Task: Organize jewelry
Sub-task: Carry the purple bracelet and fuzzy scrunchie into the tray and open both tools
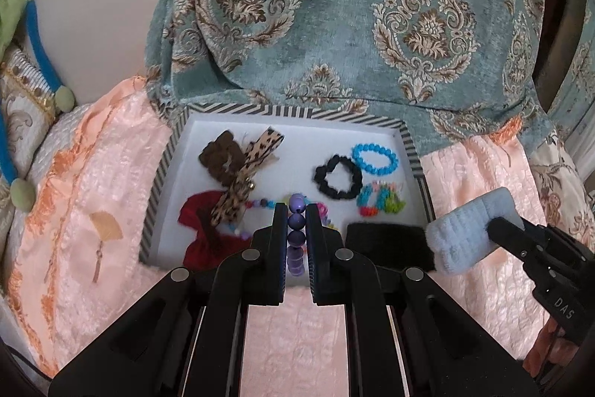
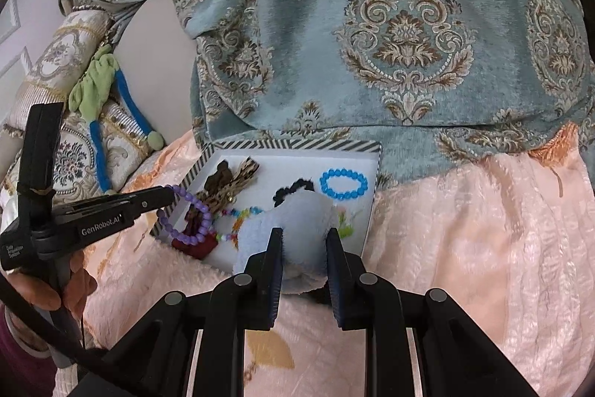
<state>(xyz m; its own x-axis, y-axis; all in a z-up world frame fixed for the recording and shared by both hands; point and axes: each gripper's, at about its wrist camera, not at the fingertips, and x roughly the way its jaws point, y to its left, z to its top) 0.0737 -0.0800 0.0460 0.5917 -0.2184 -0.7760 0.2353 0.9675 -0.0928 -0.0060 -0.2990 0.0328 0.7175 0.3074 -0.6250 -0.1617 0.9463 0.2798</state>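
A striped-rim white tray (image 1: 286, 109) lies on a peach bedspread. It holds a brown bow (image 1: 223, 155), a leopard bow (image 1: 256, 155), a red bow (image 1: 202, 229), a black scrunchie (image 1: 336, 177), a blue bead bracelet (image 1: 375, 157), small coloured hair ties (image 1: 379, 203) and a multicoloured bead string. My left gripper (image 1: 296, 211) is shut on a purple bead bracelet (image 2: 187, 216) above the tray's near edge. My right gripper (image 2: 305, 237) is shut on a fluffy light-blue headband (image 2: 293, 222), held over the tray's near right part; it also shows in the left wrist view (image 1: 468, 229).
A teal damask cloth (image 1: 372, 6) hangs right behind the tray. A black fuzzy band (image 1: 386, 240) lies at the tray's near right edge. Patterned cushions and a blue-and-green soft toy (image 2: 108, 92) sit at the left. Peach bedspread (image 2: 483, 229) spreads to the right.
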